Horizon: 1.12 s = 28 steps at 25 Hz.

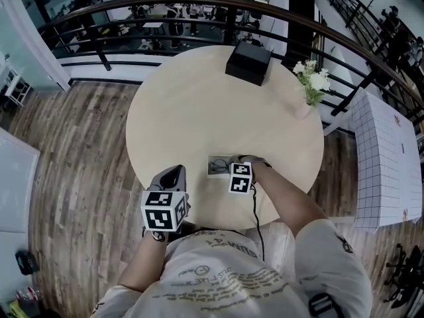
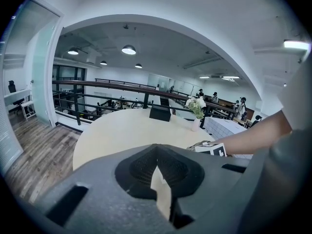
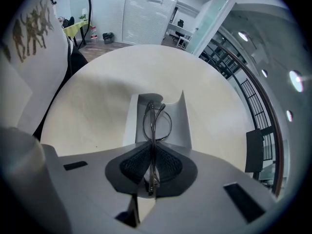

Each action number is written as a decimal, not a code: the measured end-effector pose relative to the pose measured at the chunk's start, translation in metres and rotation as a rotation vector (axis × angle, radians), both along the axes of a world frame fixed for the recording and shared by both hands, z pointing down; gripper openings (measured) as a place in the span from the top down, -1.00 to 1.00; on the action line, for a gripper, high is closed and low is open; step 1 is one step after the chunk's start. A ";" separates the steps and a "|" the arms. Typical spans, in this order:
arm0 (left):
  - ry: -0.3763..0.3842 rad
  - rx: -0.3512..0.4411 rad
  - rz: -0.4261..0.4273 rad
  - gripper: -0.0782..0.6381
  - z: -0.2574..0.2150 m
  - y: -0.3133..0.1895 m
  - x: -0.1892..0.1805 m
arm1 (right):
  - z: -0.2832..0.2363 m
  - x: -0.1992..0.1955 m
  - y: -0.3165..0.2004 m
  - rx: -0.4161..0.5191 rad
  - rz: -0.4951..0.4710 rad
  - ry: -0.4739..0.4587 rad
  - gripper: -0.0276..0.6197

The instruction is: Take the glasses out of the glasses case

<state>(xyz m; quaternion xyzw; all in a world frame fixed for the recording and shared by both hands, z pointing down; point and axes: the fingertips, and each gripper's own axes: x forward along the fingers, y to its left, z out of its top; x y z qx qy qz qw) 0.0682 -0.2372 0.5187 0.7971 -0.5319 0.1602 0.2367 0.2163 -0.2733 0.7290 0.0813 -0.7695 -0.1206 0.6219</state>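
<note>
Glasses held on edge over the open case

Glasses [image 3: 155,123]: thin dark metal frame, folded, seen edge-on, one end pinched between the closed jaws of the right gripper [image 3: 152,167], lenses reaching out over the case. Case [image 3: 130,123]: light grey, open, with raised side walls, lying flat on the table [image 1: 199,105] near its edge closest to the person.

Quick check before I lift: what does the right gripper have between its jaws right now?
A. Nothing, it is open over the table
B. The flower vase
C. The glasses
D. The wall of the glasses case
C: in the right gripper view, the right gripper has its jaws closed on the folded glasses, which stand on edge over the open glasses case.
</note>
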 end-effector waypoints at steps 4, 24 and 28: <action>0.002 0.002 0.011 0.75 -0.001 -0.001 0.005 | -0.010 -0.002 -0.003 0.012 0.003 -0.039 0.82; 0.025 0.057 0.093 0.75 -0.013 -0.023 0.056 | -0.125 0.020 -0.044 0.062 0.475 -0.552 0.82; 0.030 0.083 0.100 0.75 -0.021 -0.028 0.066 | -0.171 0.031 -0.056 0.170 0.614 -0.732 0.82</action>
